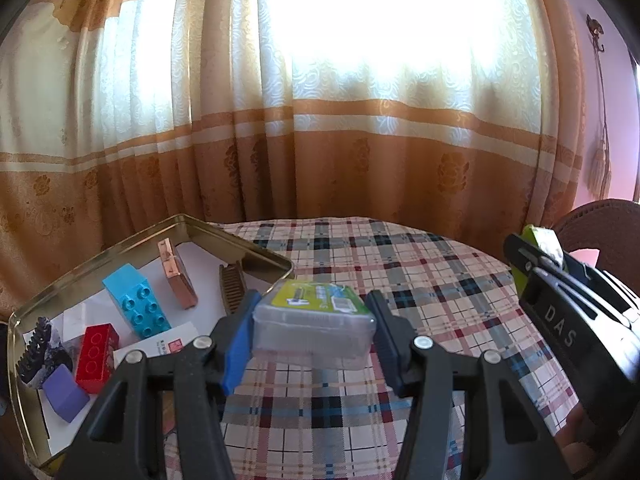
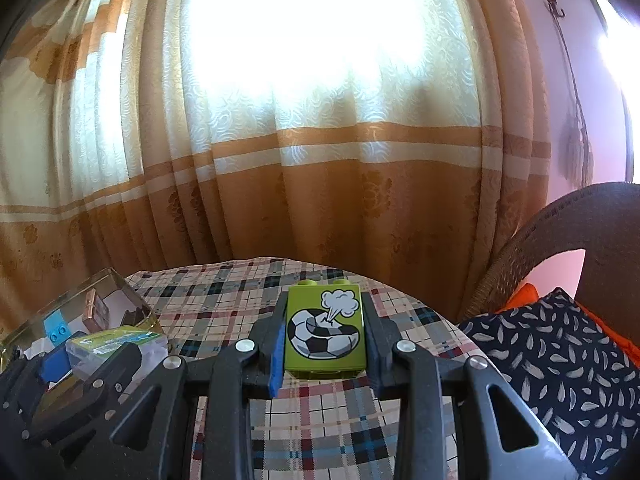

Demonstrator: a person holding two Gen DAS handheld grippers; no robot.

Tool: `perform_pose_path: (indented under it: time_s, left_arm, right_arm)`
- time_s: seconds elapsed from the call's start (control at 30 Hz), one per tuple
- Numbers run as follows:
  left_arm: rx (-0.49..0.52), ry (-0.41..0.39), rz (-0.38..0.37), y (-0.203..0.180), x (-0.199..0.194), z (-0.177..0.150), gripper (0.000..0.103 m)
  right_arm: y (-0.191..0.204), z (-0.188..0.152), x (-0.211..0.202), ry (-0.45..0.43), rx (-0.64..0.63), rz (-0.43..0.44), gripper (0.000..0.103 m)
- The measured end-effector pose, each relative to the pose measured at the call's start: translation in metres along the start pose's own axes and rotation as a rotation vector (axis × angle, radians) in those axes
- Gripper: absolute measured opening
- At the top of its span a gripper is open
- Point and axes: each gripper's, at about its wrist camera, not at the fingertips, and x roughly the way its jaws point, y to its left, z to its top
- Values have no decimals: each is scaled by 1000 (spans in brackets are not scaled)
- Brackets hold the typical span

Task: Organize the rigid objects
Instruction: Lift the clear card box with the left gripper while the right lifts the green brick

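Observation:
My left gripper [image 1: 312,320] is shut on a clear plastic box with a green label [image 1: 314,326], held above the plaid tablecloth just right of the metal tin tray [image 1: 240,242]. In the tray lie a turquoise brick [image 1: 138,300], a red brick [image 1: 96,354], a purple block [image 1: 64,398], a copper-coloured case [image 1: 176,276], a brown comb [image 1: 232,284] and a dark spiky piece [image 1: 36,346]. My right gripper [image 2: 324,338] is shut on a lime-green brick with a football picture [image 2: 324,330], off the table. The right gripper [image 1: 560,300] also shows at the right edge of the left wrist view.
The plaid tablecloth [image 1: 400,280] covers a round table in front of orange and cream curtains [image 1: 320,160]. A wicker chair [image 2: 560,248] with a dark patterned cushion [image 2: 552,360] stands at the right. The left gripper and its box [image 2: 112,344] appear at lower left of the right wrist view.

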Motion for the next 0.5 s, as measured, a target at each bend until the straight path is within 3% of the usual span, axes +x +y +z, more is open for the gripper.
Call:
perform_pose_path:
  time_s: [0.5]
  left_arm:
    - [-25,-7,0,11,-5,0,53]
  right_arm:
    - [6,-4,-9,-15,9,31,34]
